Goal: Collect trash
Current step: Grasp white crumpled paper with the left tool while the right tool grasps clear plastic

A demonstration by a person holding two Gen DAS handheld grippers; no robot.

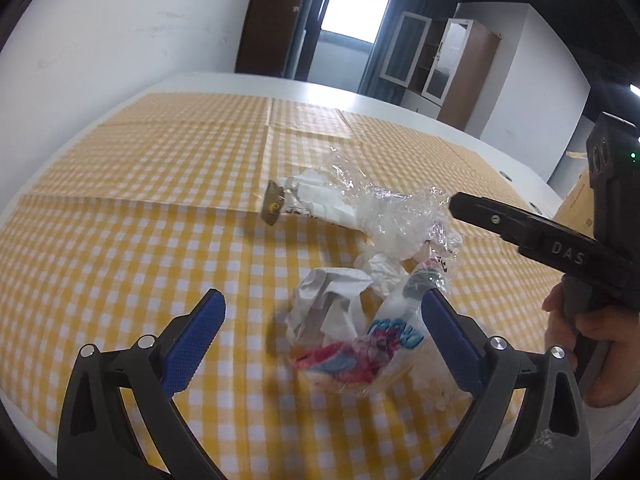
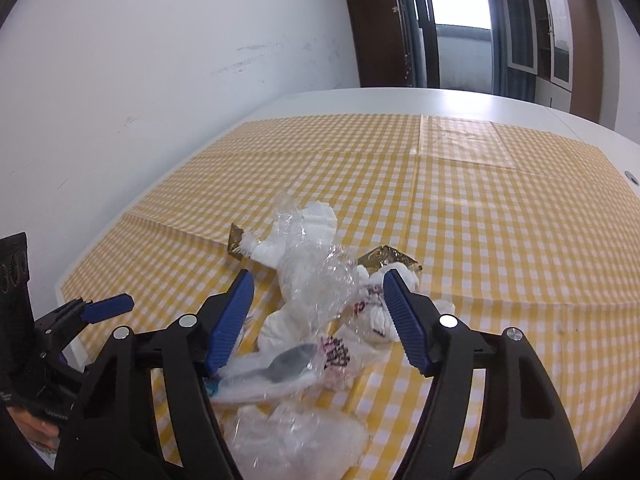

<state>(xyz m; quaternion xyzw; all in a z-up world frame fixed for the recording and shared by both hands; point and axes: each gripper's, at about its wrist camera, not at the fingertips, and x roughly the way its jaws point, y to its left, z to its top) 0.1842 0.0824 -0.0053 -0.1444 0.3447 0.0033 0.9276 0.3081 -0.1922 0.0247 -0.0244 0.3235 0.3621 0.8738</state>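
A heap of trash lies on the yellow checked tablecloth point(image 1: 120, 240). It holds crumpled white paper point(image 1: 328, 304), a colourful printed wrapper point(image 1: 360, 354), clear crinkled plastic point(image 1: 384, 208) and a gold foil scrap point(image 1: 274, 204). My left gripper point(image 1: 324, 320) is open, its blue pads either side of the paper and wrapper, just above them. My right gripper point(image 2: 318, 312) is open over the clear plastic point(image 2: 316, 280) and white tissue point(image 2: 316, 220). A grey plastic spoon point(image 2: 290, 362) lies inside a wrapper below it. The right gripper also shows in the left wrist view point(image 1: 520, 232).
The cloth covers a white table point(image 2: 400, 100) beside a white wall point(image 2: 160, 60). A flat clear plastic sheet point(image 2: 460, 140) lies at the far side. A cardboard box point(image 1: 576, 200) stands beyond the table's right edge. Cabinets point(image 1: 440, 64) and a window are behind.
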